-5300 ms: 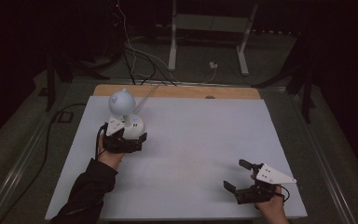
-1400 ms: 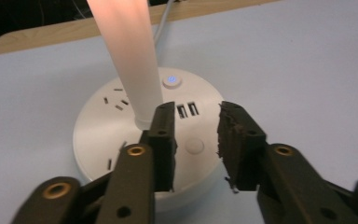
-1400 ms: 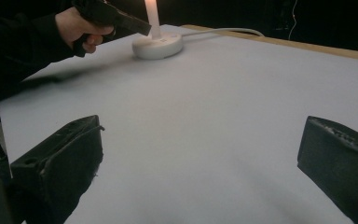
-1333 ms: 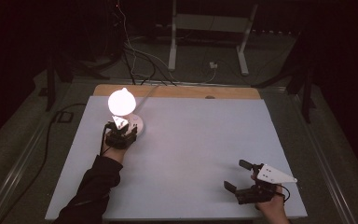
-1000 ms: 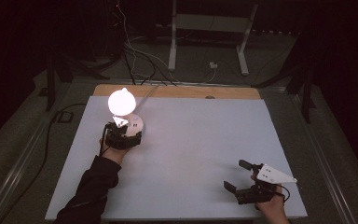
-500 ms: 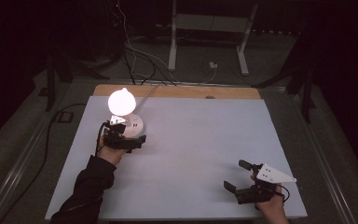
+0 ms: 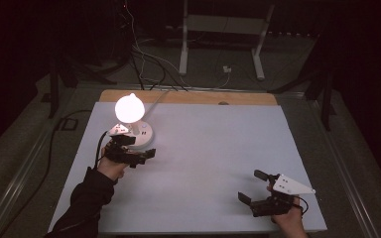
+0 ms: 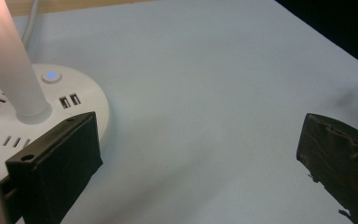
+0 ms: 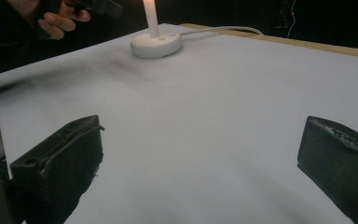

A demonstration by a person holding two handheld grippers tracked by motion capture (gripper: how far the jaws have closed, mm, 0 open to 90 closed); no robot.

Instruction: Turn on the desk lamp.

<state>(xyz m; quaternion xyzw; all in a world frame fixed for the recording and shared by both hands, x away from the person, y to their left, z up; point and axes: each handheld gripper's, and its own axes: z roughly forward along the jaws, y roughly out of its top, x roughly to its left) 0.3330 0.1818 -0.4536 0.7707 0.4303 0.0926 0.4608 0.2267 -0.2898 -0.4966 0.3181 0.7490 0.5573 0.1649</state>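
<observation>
A round white socket base (image 7: pixel 143 137) stands on the white table (image 7: pixel 218 144) at the left, with a glowing bulb lamp (image 7: pixel 129 108) plugged into it. In the left gripper view the base (image 8: pixel 9 123) shows a lit blue button (image 8: pixel 51 75), USB ports (image 8: pixel 70 100) and the bright lamp stem (image 8: pixel 11 65). My left gripper (image 7: pixel 138 148) hovers open just in front of the base, nothing between its jaws (image 8: pixel 198 158). My right gripper (image 7: pixel 252 187) rests open near the front right edge, jaws wide apart over bare table (image 9: pixel 200 163). Far off it sees the base (image 9: pixel 156 44).
A white cable (image 7: pixel 155 99) runs from the base over the wooden back edge (image 7: pixel 188 96) toward cables on the dark floor. A metal stand (image 7: pixel 218 29) is behind the table. The person's left hand (image 9: pixel 60 18) appears in the right gripper view.
The lamp, dark five seconds ago, is lit. Over the last second my left gripper has drawn back a little from the base toward the person. The right gripper has stayed put.
</observation>
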